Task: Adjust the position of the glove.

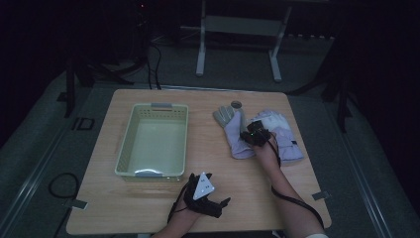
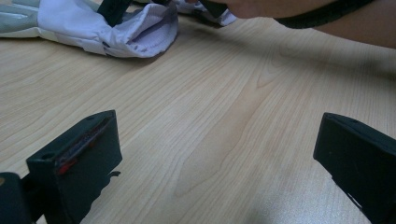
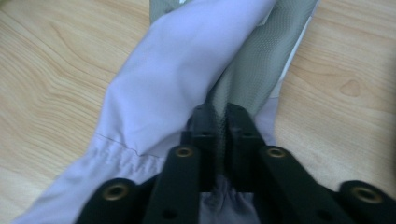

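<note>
Firmly pinched glove (image 3: 187, 70), right gripper (image 3: 219, 135).

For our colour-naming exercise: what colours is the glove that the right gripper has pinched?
Pale lilac with grey mesh panels on the glove; clearest in the right gripper view.

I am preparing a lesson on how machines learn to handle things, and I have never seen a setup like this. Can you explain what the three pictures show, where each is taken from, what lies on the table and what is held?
There is no robot here. A person sits at a wooden table and holds a black two-jaw gripper in each hand.

The high view looks down from above. It shows a pale green basket, two lilac and grey gloves, and a small round thing beyond them that is too small to name.

The other two pictures come from cameras riding on the grippers. The left gripper rests near the table's front edge, jaws wide apart over bare wood, holding nothing. The right gripper has its jaws shut on the fabric of the nearer glove.
</note>
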